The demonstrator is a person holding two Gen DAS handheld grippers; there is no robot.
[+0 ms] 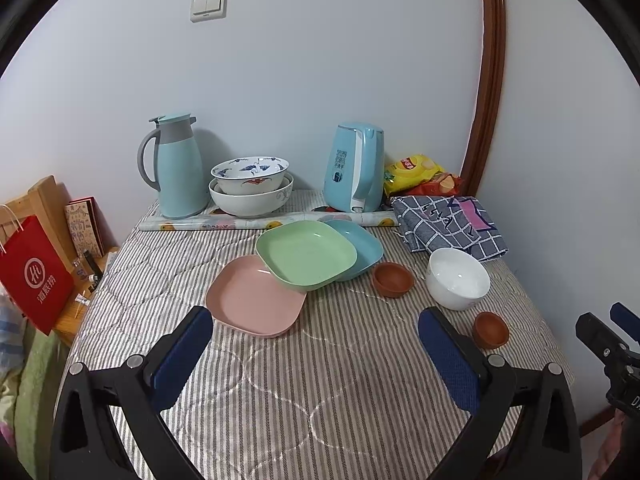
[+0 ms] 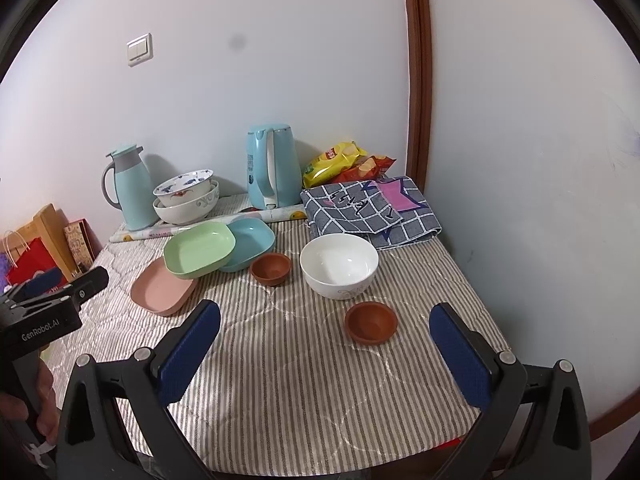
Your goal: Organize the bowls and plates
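On the striped table (image 1: 320, 392) lie a pink plate (image 1: 256, 300), a green plate (image 1: 306, 255) overlapping it, and a blue plate (image 1: 360, 246) partly under the green one. A white bowl (image 1: 458, 278) and two small brown bowls (image 1: 393, 279) (image 1: 490, 329) stand to the right. Two patterned bowls (image 1: 250, 184) are stacked at the back. My left gripper (image 1: 316, 336) is open and empty, just short of the pink plate. My right gripper (image 2: 324, 330) is open and empty, near one brown bowl (image 2: 371, 322), before the white bowl (image 2: 339, 266).
A blue thermos jug (image 1: 180, 168) and blue kettle (image 1: 356, 168) stand by the back wall, with a rolled sheet (image 1: 264, 222) in front. Snack bags (image 1: 416, 172) and a folded checked cloth (image 1: 448, 224) sit back right. A red bag (image 1: 34, 276) hangs left of the table.
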